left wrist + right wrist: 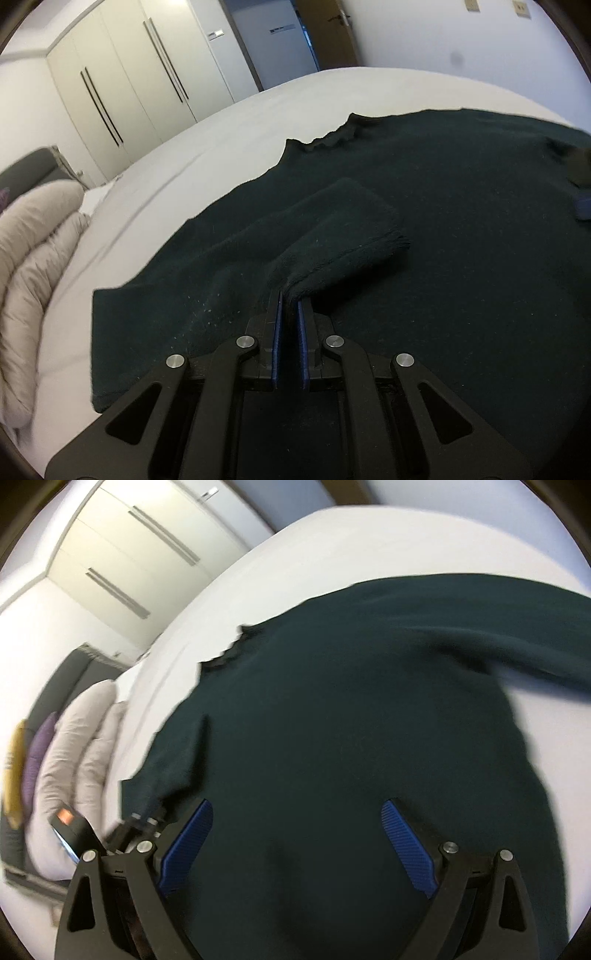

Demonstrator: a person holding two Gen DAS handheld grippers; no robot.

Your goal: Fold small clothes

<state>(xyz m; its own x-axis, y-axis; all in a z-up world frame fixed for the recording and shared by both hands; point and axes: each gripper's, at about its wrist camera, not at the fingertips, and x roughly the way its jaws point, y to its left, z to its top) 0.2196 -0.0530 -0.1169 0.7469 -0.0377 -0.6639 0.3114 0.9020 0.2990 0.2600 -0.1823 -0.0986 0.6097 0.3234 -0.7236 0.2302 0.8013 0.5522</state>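
A dark green sweater (461, 221) lies spread flat on a white bed (258, 110), its frilled collar (332, 138) at the far side. My left gripper (289, 297) is shut on the cuff of the left sleeve (332, 229), which is folded over the sweater's body. In the right wrist view my right gripper (297, 808) is open just above the sweater's body (351, 720). The right sleeve (517, 635) stretches out to the right. The left gripper (140, 830) shows at the lower left there, holding the sleeve cuff.
A beige padded duvet (33, 266) is bunched at the left of the bed; it also shows in the right wrist view (74, 738) next to purple and yellow cushions (33, 757). White wardrobes (122, 74) and a doorway stand beyond the bed.
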